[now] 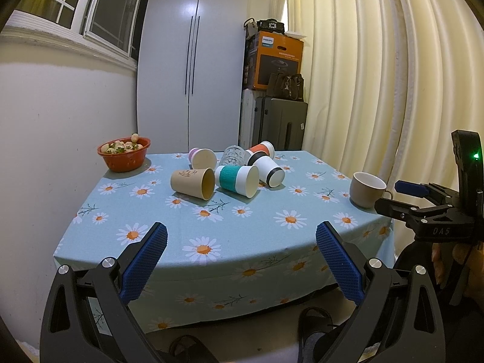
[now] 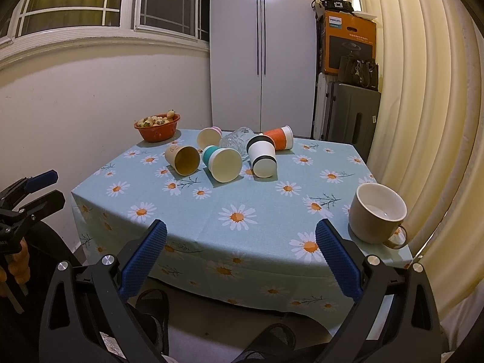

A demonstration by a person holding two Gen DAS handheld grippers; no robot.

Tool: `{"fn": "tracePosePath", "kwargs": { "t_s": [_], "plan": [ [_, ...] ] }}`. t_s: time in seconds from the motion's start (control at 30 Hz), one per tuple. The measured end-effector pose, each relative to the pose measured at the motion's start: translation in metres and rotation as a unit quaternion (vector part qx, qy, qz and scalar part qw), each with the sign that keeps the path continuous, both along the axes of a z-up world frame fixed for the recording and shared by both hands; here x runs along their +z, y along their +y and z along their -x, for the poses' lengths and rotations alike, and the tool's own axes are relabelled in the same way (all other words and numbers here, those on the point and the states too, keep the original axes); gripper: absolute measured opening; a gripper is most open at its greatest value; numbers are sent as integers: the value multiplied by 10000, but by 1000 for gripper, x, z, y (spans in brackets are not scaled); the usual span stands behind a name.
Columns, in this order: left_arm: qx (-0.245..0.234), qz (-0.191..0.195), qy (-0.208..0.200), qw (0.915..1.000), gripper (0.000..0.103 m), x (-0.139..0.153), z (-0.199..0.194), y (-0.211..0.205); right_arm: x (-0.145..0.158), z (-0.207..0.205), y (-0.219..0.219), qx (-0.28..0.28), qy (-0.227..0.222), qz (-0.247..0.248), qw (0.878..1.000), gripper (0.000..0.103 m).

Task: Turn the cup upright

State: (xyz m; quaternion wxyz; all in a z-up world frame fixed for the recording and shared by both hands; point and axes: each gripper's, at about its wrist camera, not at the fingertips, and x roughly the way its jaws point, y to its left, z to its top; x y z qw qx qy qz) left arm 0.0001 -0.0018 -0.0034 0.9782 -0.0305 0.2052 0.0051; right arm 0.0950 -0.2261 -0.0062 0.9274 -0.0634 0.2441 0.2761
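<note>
Several cups lie on their sides mid-table: a brown paper cup, a teal-sleeved cup, a black-banded white cup, an orange-sleeved cup, a pink-based cup and a clear glass. A beige mug stands upright at the right edge. My left gripper and right gripper are open and empty, held before the table's near edge.
A red bowl of fruit sits at the table's far left corner. The daisy tablecloth covers the table. A wall is at the left, curtains at the right, suitcases and a box behind. Sandals lie on the floor.
</note>
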Motion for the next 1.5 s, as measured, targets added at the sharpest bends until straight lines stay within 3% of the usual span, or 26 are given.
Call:
{"fn": "tracePosePath", "kwargs": {
  "t_s": [0.8, 1.17, 1.33, 1.5],
  "plan": [
    [-60, 158, 83, 9998, 96, 0, -2, 0, -2, 1, 5, 25, 78, 65, 9999, 98],
    [-389, 992, 432, 9934, 96, 3, -30, 23, -4, -42, 23, 457, 946, 73, 9944, 98],
    [-447, 1193, 547, 9903, 96, 6, -54, 31, 3, -82, 35, 647, 1350, 161, 9886, 98],
    [-534, 1531, 762, 9838, 96, 7, -89, 36, 10, -139, 38, 397, 1847, 243, 9817, 98]
  ]
}}
